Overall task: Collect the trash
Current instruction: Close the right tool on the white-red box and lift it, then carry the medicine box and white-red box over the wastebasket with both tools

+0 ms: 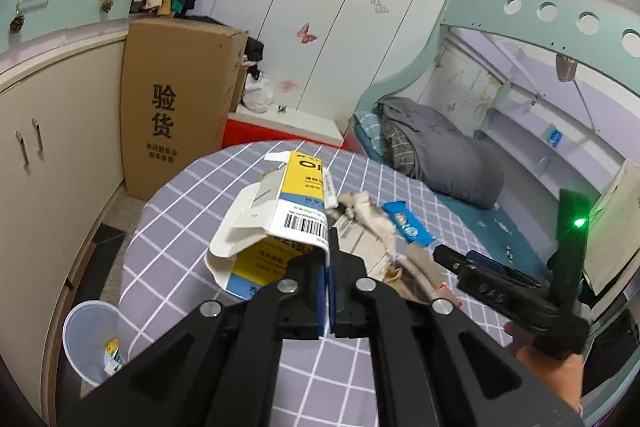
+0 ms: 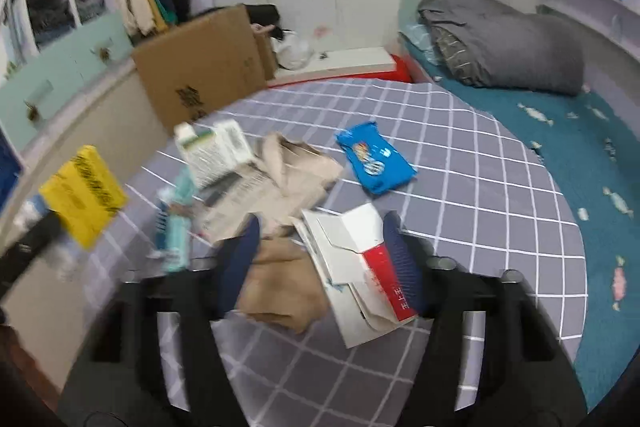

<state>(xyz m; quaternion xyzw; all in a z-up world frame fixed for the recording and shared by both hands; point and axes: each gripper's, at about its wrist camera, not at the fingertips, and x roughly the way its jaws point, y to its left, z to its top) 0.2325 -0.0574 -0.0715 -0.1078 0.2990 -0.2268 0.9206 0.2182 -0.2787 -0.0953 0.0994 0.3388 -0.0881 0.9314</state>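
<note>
The left gripper (image 1: pixel 329 263) pinched the yellow carton (image 1: pixel 280 211) aloft, probably bound for the bin (image 1: pixel 86 327); the right gripper (image 2: pixel 324 247) gaped wide around the red-and-white box (image 2: pixel 356 267) mid-table.

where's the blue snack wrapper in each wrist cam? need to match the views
Left wrist: the flat blue plastic snack wrapper lies right of centre on the grey checked tablecloth, just past the crumpled beige paper.
Right wrist: the same wrapper sits above centre, right of the beige paper.
Shared landmark: the tall brown cardboard box standing beyond the table's left edge.
</note>
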